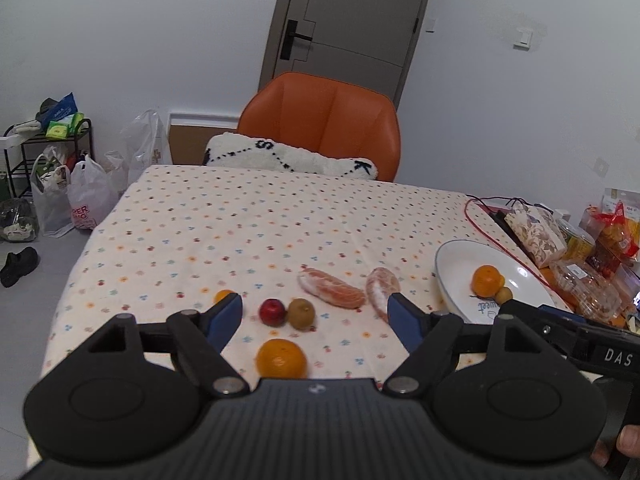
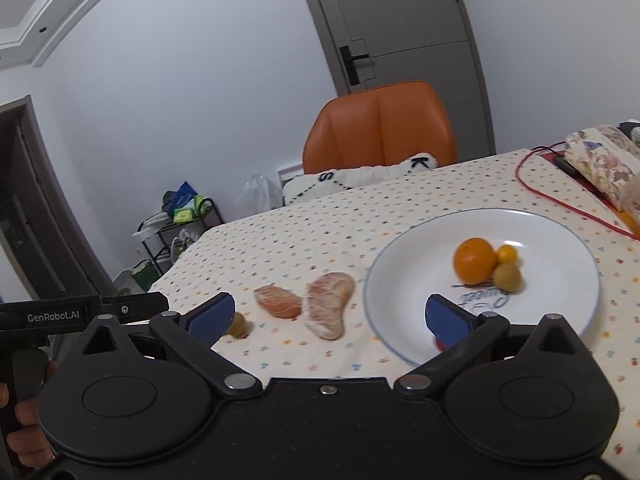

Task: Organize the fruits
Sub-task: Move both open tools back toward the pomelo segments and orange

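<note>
My left gripper [image 1: 316, 318] is open above the dotted tablecloth, its jaws empty. Between its blue fingers lie an orange [image 1: 281, 359], a red fruit [image 1: 273, 311] and a brown fruit [image 1: 301, 313]. A small orange fruit [image 1: 222, 295] peeks from behind the left finger. Two peeled citrus segments [image 1: 331, 287] [image 1: 382, 286] lie farther out. The white plate [image 1: 456, 268] at the right holds an orange [image 1: 487, 280] and a small brown fruit [image 1: 504, 293]. My right gripper [image 2: 330, 318] is open and empty at the plate's [image 2: 420, 264] near rim. The plate there shows an orange [image 2: 474, 260], a small yellow fruit [image 2: 506, 255] and a brown fruit [image 2: 507, 276].
An orange chair [image 1: 324, 120] with a white cushion [image 1: 288, 156] stands at the table's far edge. A floral tissue box [image 1: 536, 234], a red cable [image 1: 472, 220] and food packages [image 1: 600, 256] crowd the right side. Bags [image 1: 84, 200] and a rack [image 1: 48, 140] stand on the floor at the left.
</note>
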A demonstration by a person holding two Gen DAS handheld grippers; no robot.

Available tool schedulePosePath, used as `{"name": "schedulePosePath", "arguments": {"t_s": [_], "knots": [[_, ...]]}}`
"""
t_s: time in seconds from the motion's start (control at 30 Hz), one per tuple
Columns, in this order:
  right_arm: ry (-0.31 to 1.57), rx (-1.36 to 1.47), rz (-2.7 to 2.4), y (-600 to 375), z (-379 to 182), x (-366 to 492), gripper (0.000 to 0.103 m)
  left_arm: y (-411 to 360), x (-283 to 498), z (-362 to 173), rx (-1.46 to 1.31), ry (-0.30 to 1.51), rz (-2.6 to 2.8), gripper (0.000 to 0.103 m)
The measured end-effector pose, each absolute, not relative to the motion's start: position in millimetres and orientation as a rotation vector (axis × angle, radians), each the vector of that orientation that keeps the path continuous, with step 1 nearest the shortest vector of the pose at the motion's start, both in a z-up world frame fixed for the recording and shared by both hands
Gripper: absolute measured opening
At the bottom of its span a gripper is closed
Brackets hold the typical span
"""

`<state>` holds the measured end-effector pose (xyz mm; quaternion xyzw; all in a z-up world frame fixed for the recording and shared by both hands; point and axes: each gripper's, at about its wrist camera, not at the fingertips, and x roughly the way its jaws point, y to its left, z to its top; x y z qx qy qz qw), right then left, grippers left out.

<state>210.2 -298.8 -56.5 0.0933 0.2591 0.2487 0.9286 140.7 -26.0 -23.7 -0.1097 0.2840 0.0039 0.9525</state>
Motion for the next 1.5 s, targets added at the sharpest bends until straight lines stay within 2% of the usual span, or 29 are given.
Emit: {"name": "schedulePosePath", "arguments": {"t_s": [0.5, 0.77, 1.0, 1.07, 1.2, 1.37, 1.5], "knots": [[0.541, 0.151, 0.57, -263, -57, 207, 0.102, 16, 122, -34, -0.249, 0.566, 0.075, 0.078], [0.578, 0.115, 0.583, -249, -66, 214, 0.08, 29, 123, -44, -0.283, 0.579, 0.099, 0.075], [0.61, 0.096, 0.565, -242, -75, 226, 0.075, 27, 131, -55, -0.293, 0.604, 0.092, 0.074], [0.624, 0.09, 0.567, -238, -78, 230, 0.071, 26, 134, -59, -0.303, 0.611, 0.088, 0.073], [0.631, 0.059, 0.562, -228, -82, 238, 0.07, 25, 140, -66, -0.315, 0.625, 0.08, 0.068], [0.638, 0.026, 0.543, -219, -88, 250, 0.063, 20, 146, -70, -0.321, 0.635, 0.066, 0.067], [0.643, 0.005, 0.53, -212, -93, 256, 0.063, 18, 150, -75, -0.326, 0.649, 0.067, 0.063]]}}
